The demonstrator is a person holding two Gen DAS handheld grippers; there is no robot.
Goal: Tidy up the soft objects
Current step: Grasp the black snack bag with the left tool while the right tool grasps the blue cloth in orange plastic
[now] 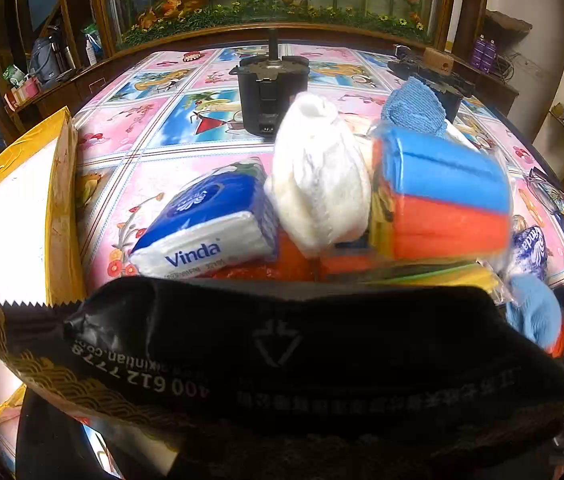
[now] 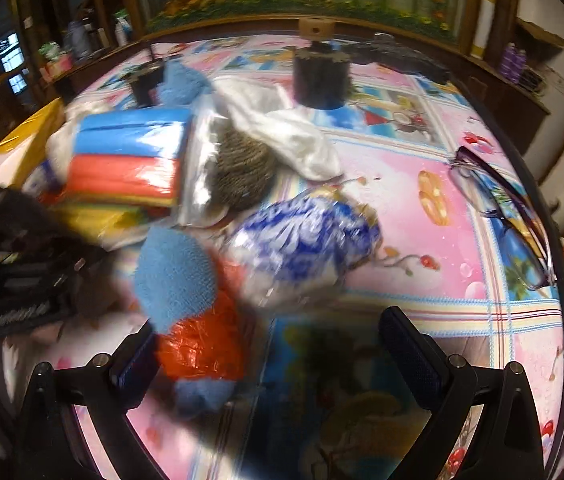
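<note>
Left gripper [image 1: 282, 420] seems to pinch the black packet [image 1: 282, 352], fingers hidden so can't tell; right gripper [image 2: 266, 344] spread empty near soft pile [image 2: 170, 168] at 10 o'clock, could knock glasses [image 2: 509, 216] at 2.

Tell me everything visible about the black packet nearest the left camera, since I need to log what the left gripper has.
The black packet fills the lower part of the left wrist view, lying crosswise and very close to the lens. It looks like glossy plastic film, slightly puffed and creased, with a zigzag-cut sealed end at the left, a gold wave pattern along its edges, a triangular mark in the middle and upside-down white print with the digits 400 612 7778. It hides the left jaws, so the grip itself is not seen.
</note>
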